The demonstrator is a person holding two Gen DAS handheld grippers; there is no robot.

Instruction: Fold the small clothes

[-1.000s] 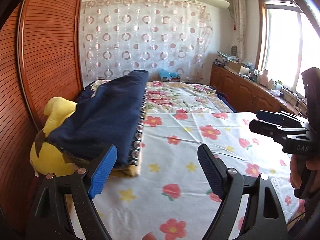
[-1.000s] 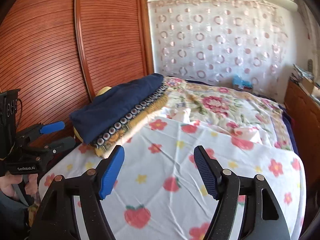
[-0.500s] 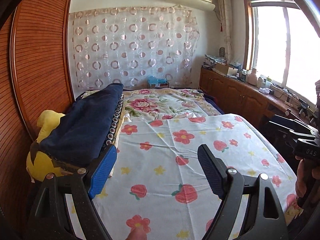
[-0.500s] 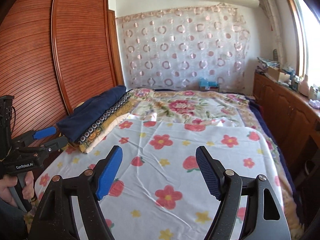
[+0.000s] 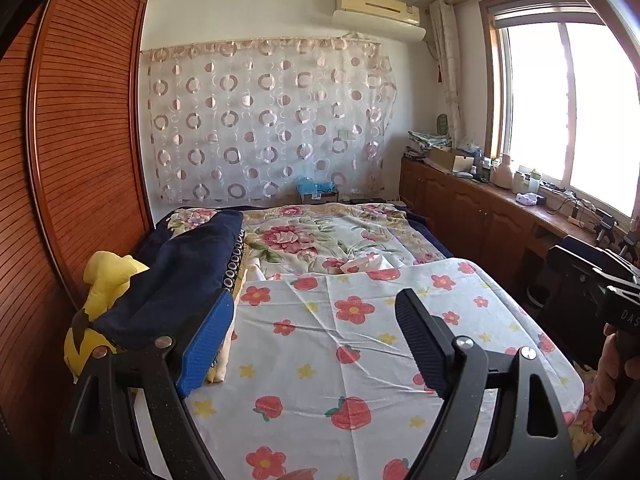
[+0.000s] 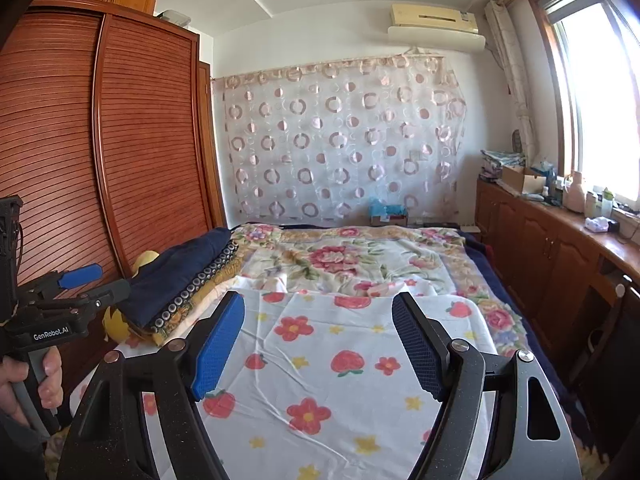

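Note:
A white sheet printed with flowers and strawberries (image 5: 352, 344) (image 6: 320, 344) lies spread over the near half of the bed. A small pale pink folded piece (image 5: 362, 261) rests at its far edge; I cannot tell what it is. My left gripper (image 5: 314, 300) hovers open above the sheet with nothing between its fingers. It shows again at the left edge of the right wrist view (image 6: 114, 277), held by a hand (image 6: 36, 376). My right gripper (image 6: 319, 300) is open and empty over the sheet too. Its black body (image 5: 592, 276) shows at the right edge of the left wrist view.
A folded dark blue blanket stack (image 5: 188, 276) (image 6: 180, 268) lies on a yellow plush toy (image 5: 108, 280) along the bed's left side, against a slatted wooden wardrobe (image 6: 140, 160). A wooden cabinet (image 6: 552, 248) with clutter runs under the window on the right.
Both grippers have drawn back from the bed and lifted, so more of the room shows. The right wrist view has swung right, away from the wardrobe. Both stay open and empty.

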